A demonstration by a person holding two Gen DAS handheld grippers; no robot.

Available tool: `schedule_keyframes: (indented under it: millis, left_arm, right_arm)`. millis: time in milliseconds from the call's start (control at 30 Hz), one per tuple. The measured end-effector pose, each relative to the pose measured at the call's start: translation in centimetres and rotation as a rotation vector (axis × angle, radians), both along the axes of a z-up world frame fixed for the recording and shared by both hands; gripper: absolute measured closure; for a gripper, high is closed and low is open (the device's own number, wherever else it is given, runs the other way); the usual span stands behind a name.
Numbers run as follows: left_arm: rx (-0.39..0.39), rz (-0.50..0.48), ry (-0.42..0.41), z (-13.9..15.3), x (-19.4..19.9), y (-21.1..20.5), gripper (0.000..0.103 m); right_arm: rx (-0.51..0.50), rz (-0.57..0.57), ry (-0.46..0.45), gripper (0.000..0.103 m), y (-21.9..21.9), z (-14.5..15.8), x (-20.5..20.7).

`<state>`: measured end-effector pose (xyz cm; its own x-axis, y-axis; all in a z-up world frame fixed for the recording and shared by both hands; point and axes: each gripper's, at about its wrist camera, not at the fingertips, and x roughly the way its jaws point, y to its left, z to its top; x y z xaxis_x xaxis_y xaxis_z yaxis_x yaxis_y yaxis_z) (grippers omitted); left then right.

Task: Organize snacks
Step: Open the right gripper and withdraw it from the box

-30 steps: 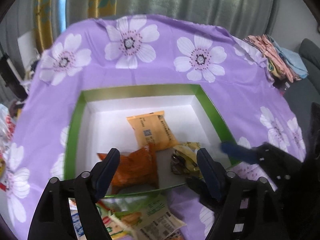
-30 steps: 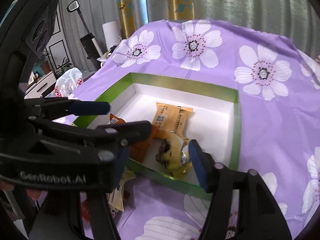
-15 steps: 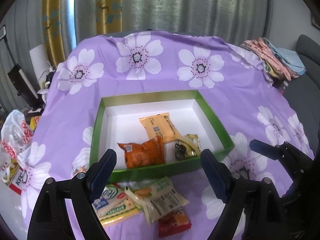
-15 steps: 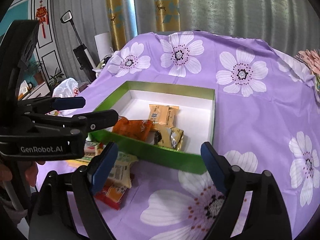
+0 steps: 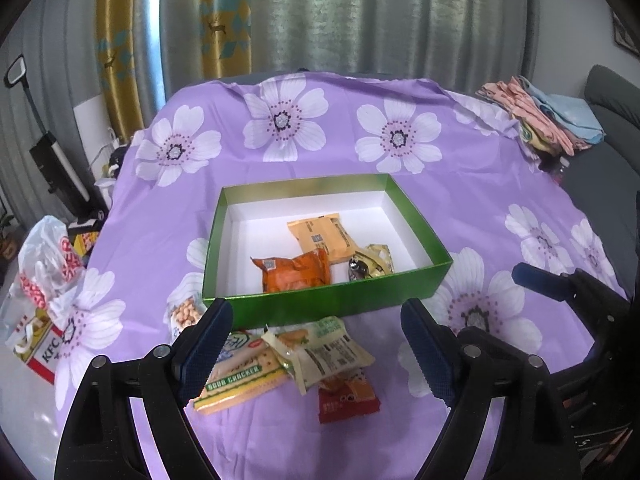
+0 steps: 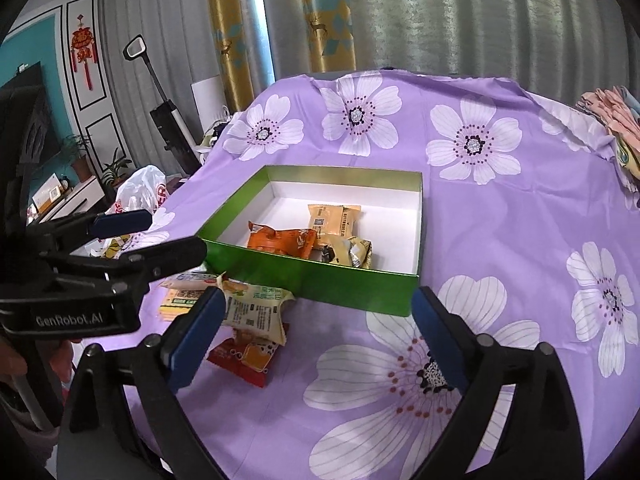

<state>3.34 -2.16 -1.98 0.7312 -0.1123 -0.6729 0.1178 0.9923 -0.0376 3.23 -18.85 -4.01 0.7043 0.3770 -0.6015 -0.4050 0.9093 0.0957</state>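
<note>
We hold both grippers up above the table, a little back from the green box (image 5: pixel 320 308). Our left gripper (image 5: pixel 316 344) is wide open and has nothing in it. Our right gripper (image 6: pixel 320 332) is wide open too, and it is empty as well.

Three snacks are in the box: an orange bag (image 5: pixel 296 274), a yellow pack (image 5: pixel 322 236) and a gold wrapper (image 5: pixel 370 266). More snacks lie outside, right by the near wall of the box. There is a cracker pack (image 5: pixel 240 376), a pale green pack (image 5: pixel 324 354) on top of a red pack (image 5: pixel 348 398), and a peanut bag (image 5: pixel 184 314) by the box's left corner.

The loose pile lies just under and in front of our left gripper, between its fingers. For our right gripper it is off to the left. So we think the left one is nearer. The cracker pack's long side runs across, tipped a bit, so we may have to turn the gripper to pinch its short side.
</note>
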Motion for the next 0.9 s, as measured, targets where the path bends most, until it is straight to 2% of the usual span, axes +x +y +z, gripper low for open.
schedule_keyframes:
  millis: [367, 733, 900]
  left_arm:
    - [-0.015, 0.011, 0.01, -0.3, -1.6, 0.9, 0.017]
    - [-0.086, 0.102, 0.142, -4.5, -2.0, 5.2, 0.017]
    - [-0.132, 0.087, 0.192, -6.3, -2.3, 5.9, 0.017]
  right_arm:
    - [-0.013, 0.034, -0.009, 0.007, 0.9, 0.2, -1.6]
    - [-0.047, 0.064, 0.076, 0.007, 1.7, -2.5, -1.8]
    - [-0.057, 0.092, 0.12, 0.007, 2.4, -4.1, -1.9]
